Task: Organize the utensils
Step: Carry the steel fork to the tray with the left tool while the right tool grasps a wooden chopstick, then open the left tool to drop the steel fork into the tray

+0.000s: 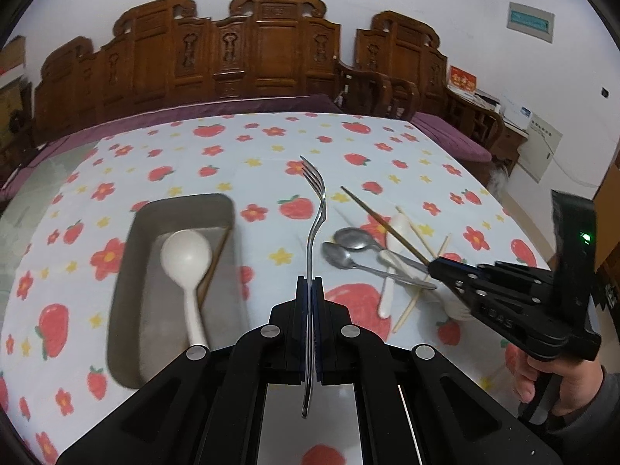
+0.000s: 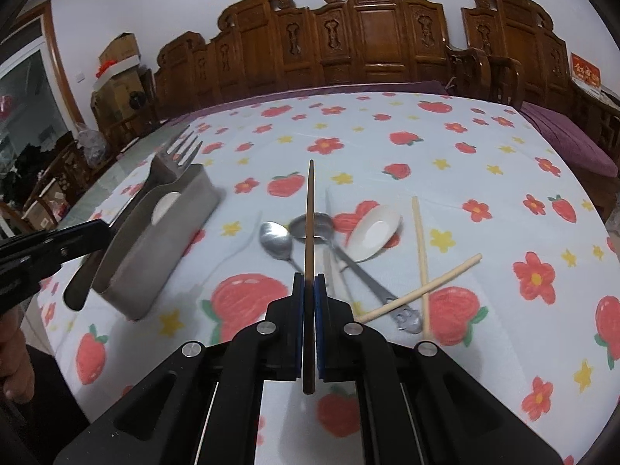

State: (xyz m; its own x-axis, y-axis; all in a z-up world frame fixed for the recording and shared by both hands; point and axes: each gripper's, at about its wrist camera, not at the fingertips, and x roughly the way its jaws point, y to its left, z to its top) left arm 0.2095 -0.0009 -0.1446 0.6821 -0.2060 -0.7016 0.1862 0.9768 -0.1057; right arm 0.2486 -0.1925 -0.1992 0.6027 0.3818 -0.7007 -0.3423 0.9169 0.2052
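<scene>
Meanwhile the black left gripper (image 1: 310, 290) had its jaws pressed together on the handle of a slim stainless-steel fork (image 1: 316, 209), which stood clear of the tabletop (image 1: 387, 147) with its tines toward twelve o'clock and its handle end trailing back between the fingers. At about nine o'clock from that fork in the left wrist view lay a grey rectangular metal tray (image 1: 143, 217), and inside it rested a white plastic ladle-shaped spoon (image 1: 186, 259), bowl toward twelve o'clock, beside a brown stick leaning along the tray's right wall. The black right gripper (image 2: 309, 286) was pinching a dark brown wooden chopstick (image 2: 309, 232), whose tip pointed to twelve o'clock and was lifted above the loose pile. Beneath it on the white cloth printed with red strawberries and flowers (image 2: 484, 162) lay two small steel spoons (image 2: 276, 241), side by side with their bowls toward eleven o'clock, and a white ceramic soup spoon (image 2: 375, 232) at about two o'clock from them. Two pale bamboo chopsticks (image 2: 420, 263) lay crossed at three o'clock from the steel spoons, one over the other. In the right wrist view the grey tray sat at nine o'clock, with the held fork's tines rising behind it. A person's hand (image 1: 550, 379) gripped the right gripper's handle at four o'clock in the left wrist view.
</scene>
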